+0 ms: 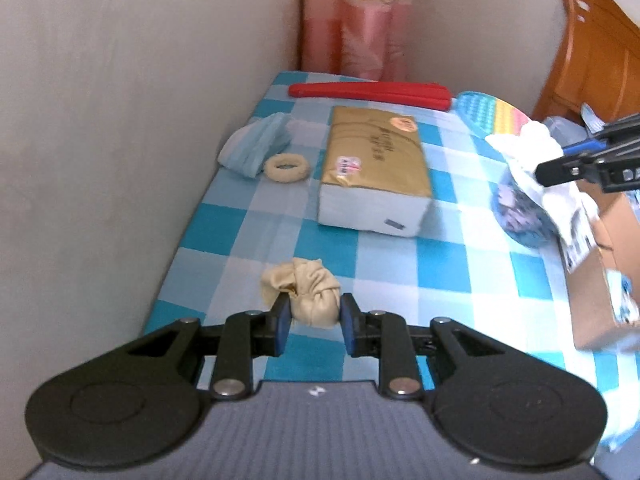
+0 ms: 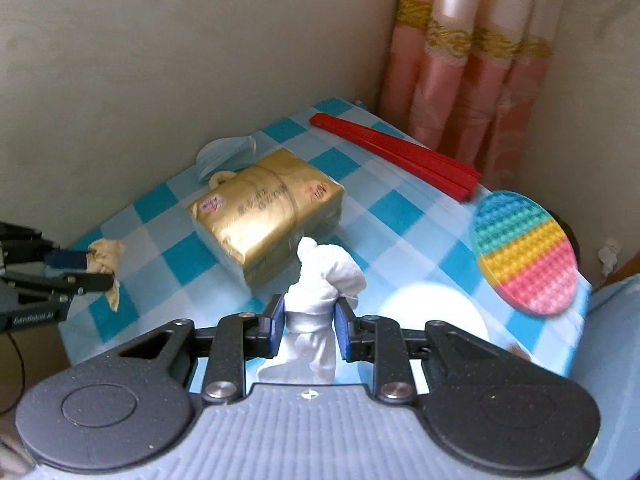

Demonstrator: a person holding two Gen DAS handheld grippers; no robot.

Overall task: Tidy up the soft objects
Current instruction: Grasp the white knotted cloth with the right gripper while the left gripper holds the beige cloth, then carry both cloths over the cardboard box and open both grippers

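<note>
My left gripper [image 1: 313,322] is shut on a crumpled beige cloth [image 1: 310,292] just above the blue-checked tablecloth [image 1: 400,272]; it also shows at the left of the right wrist view [image 2: 86,270] with the beige cloth [image 2: 106,258] in it. My right gripper [image 2: 308,322] is shut on a bunched white cloth [image 2: 324,280] held above the table. In the left wrist view the right gripper [image 1: 560,164] holds the white cloth [image 1: 524,148] at the right edge. A light blue cloth [image 1: 256,148] and a cream fabric ring [image 1: 286,168] lie by the wall.
A gold-wrapped tissue pack [image 1: 376,164] lies mid-table. A red folded fan [image 1: 372,94] lies at the back. A rainbow bubble mat [image 2: 524,252] sits at the right edge. A cardboard box [image 1: 600,280] stands beside the table. Pink curtains [image 2: 472,80] hang in the corner.
</note>
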